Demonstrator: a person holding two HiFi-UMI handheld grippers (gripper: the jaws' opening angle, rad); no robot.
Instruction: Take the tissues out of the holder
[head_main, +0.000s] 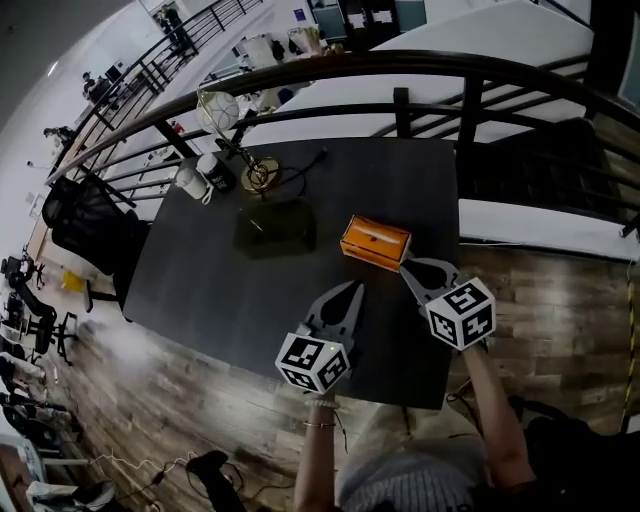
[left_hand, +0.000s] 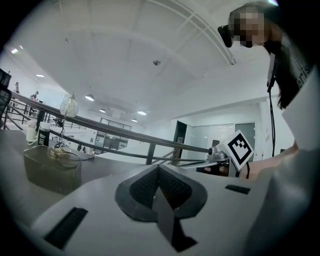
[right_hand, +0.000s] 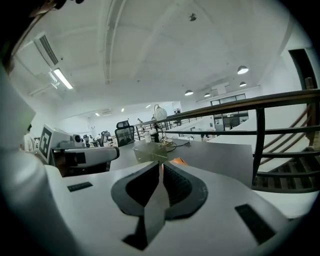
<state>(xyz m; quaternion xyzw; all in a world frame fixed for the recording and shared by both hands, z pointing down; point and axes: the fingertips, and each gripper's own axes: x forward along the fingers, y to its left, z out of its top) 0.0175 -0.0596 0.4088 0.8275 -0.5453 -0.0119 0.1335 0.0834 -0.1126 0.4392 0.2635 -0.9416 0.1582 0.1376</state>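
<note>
Orange rectangular tissue holder (right_hand: 178, 161) shows only as a sliver behind the pressed-together grey jaws of the right gripper (right_hand: 160, 166). Contents of the dark translucent plastic box (head_main: 275, 228) are too dim to tell.

No legible text, label, brand or number found.
The left cube (head_main: 314, 361) on the left gripper (head_main: 353, 291) and the right cube (head_main: 461, 314) on the right gripper (head_main: 407, 268) carry black-and-white square marker patterns, which are not lettering. The orange box (head_main: 375, 241) shows a faint mark on top, too small to read.
</note>
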